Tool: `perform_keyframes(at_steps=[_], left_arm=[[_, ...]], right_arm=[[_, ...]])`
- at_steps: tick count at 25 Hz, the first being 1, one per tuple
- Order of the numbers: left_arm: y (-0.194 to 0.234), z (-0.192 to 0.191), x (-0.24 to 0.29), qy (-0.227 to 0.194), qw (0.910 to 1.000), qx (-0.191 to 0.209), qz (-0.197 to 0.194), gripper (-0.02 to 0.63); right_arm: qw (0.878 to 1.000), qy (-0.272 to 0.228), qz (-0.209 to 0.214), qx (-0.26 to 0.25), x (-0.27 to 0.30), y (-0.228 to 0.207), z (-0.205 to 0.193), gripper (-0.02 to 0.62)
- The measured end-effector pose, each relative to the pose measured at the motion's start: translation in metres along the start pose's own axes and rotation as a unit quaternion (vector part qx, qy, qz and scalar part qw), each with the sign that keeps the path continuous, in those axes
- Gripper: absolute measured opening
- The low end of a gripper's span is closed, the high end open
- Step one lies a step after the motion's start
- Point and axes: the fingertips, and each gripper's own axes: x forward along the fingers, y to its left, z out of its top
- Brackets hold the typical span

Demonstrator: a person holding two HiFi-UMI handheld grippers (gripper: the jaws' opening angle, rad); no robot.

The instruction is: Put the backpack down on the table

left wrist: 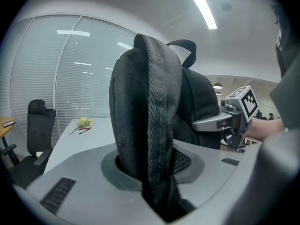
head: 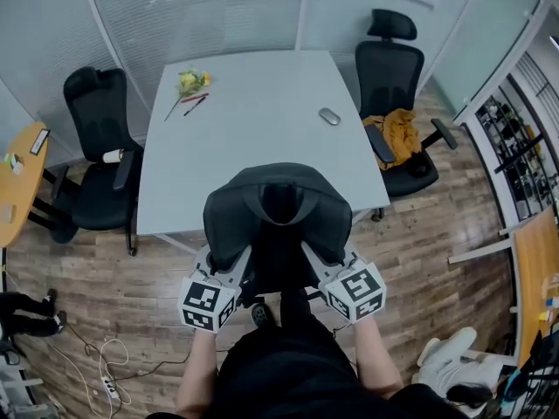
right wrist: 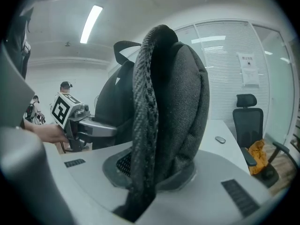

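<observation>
Backpack point(head: 275, 212): I've got it at table point(head: 253, 120) edge, not down yet, I reckon.
L gripper point(head: 225, 269) / R gripper point(head: 327, 267): each pinching a strap point(left wrist: 159, 125).
Todo: lower, release.

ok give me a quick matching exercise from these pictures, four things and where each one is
Things
1 backpack
2 mouse
3 flowers
4 yellow cloth

Places
A on the seat of the right chair
B gripped by the left tongs and right tongs, at the table's near edge
C far left corner of the table
D right side of the table

Pairs: 1-B, 2-D, 3-C, 4-A
</observation>
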Motion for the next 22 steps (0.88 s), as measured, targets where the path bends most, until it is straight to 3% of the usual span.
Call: perform_keyframes(at_steps=[10, 22], left_arm=[[0.03, 0.035, 0.047, -0.018, 0.9994, -0.006, 0.03, 0.126], [0.037, 0.073, 0.111, -0.031, 0.9976, 0.002, 0.062, 0.126]], right_arm=[[0.999, -0.014, 0.027, -0.015, 0.039, -0.052, 0.036, 0.061], [0.998, -0.032, 0.05, -0.026, 0.06, -0.125, 0.062, 0.061]])
